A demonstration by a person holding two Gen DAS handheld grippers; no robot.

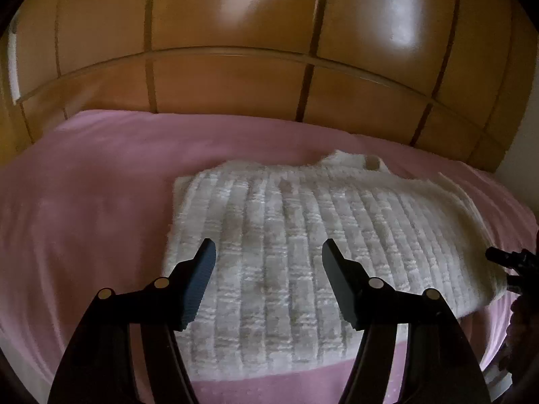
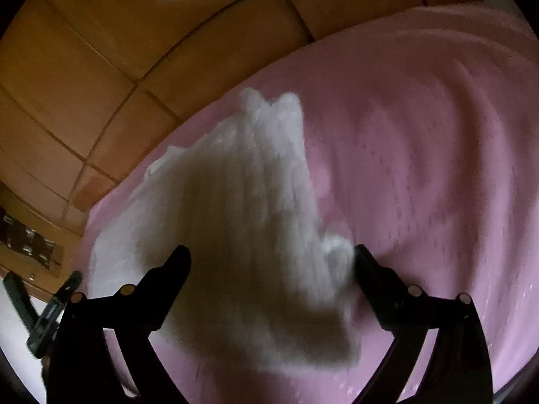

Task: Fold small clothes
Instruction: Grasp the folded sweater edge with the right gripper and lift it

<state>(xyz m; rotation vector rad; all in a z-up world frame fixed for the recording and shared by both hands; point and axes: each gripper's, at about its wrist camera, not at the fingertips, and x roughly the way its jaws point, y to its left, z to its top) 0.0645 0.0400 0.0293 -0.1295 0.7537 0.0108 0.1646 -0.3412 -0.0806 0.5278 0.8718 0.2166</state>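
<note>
Wooden wardrobe panels [image 1: 235,77] rise behind a bed covered by a pink blanket [image 1: 84,202], which gives a broad, soft surface for laying a garment out flat. On it lies the white knitted sweater [image 1: 303,235], ribbed and fluffy, its neckline at the far side toward the wardrobe and its hem toward the cameras. It looks already narrowed: the left edge runs straight, as if a sleeve or side were tucked in, though from the left wrist view I cannot tell how the layers lie underneath.

Left tongs [image 1: 268,252] hang over the near left part of the sweater with their jaws apart and nothing between the pads, so the fabric below lies free. Right tongs [image 2: 271,256] hover over the sweater's right side, jaws spread wide; a fuzzy bump of knit sits just beside the right-hand finger [image 2: 367,266], but the picture is blurred and I cannot tell whether it touches. Nothing is clamped there either.

Both tools point down at a slant from the hem side, one near each lower corner, which suits taking the hem at two points and carrying it toward the neckline. That fold seems not yet done.
</note>
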